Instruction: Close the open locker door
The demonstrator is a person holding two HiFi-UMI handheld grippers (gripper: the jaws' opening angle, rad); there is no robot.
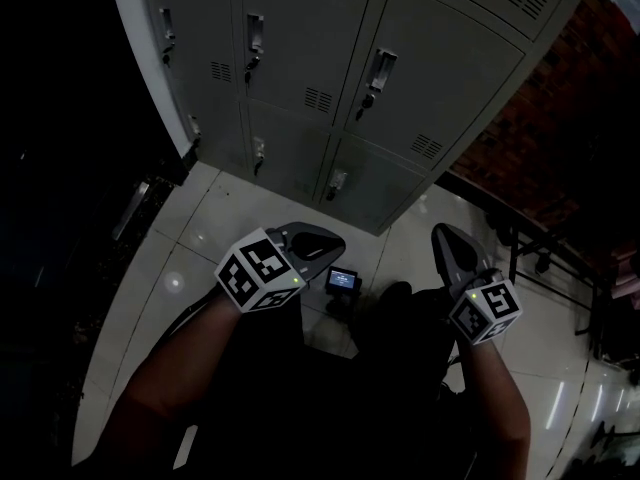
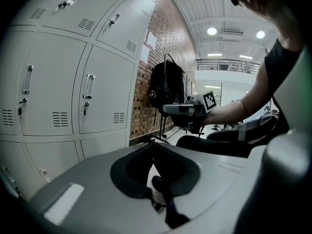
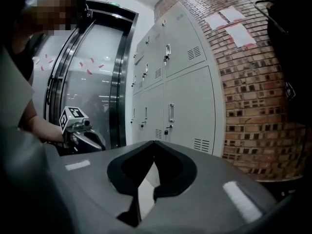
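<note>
A bank of grey lockers (image 1: 330,68) stands ahead on the tiled floor, and every door I can see on it lies flush and closed. The same lockers (image 2: 73,82) show in the left gripper view, and lockers (image 3: 180,91) fill the middle of the right gripper view. My left gripper (image 1: 335,240) is held low in front of the lockers, shut and empty. My right gripper (image 1: 440,233) hangs beside it to the right, also shut with nothing in it. Neither touches a door. Each gripper shows in the other's view: right gripper (image 2: 183,110), left gripper (image 3: 85,136).
A brick wall (image 3: 253,106) with taped papers (image 3: 229,23) adjoins the lockers on the right. A black backpack (image 2: 165,84) hangs on a metal rack (image 1: 550,258). A dark-framed glass door (image 3: 97,82) stands to the left. A small device (image 1: 343,280) lies on the floor.
</note>
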